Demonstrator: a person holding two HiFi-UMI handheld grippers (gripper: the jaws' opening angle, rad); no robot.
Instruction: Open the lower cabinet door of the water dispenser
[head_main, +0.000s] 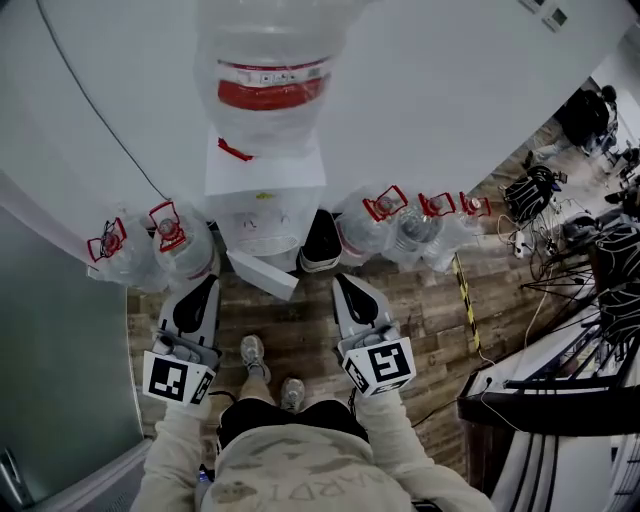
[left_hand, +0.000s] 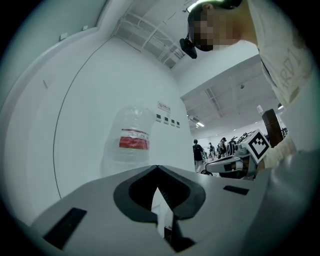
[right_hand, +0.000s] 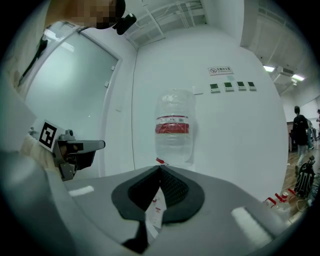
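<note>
The left gripper and the right gripper both have their jaws pressed together and hold nothing. They point level at the water dispenser, just in front of it. Between them, at the dispenser's foot, the white lower cabinet door juts out at an angle, open. A large water bottle sits atop the dispenser. Spare bottles stand on the wooden floor either side of it.

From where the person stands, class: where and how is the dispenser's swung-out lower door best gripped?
Probably the door's outer free end, approached from the dark cabinet opening's side with the right gripper: the thin panel stands ajar, so jaws could straddle its edge.
</note>
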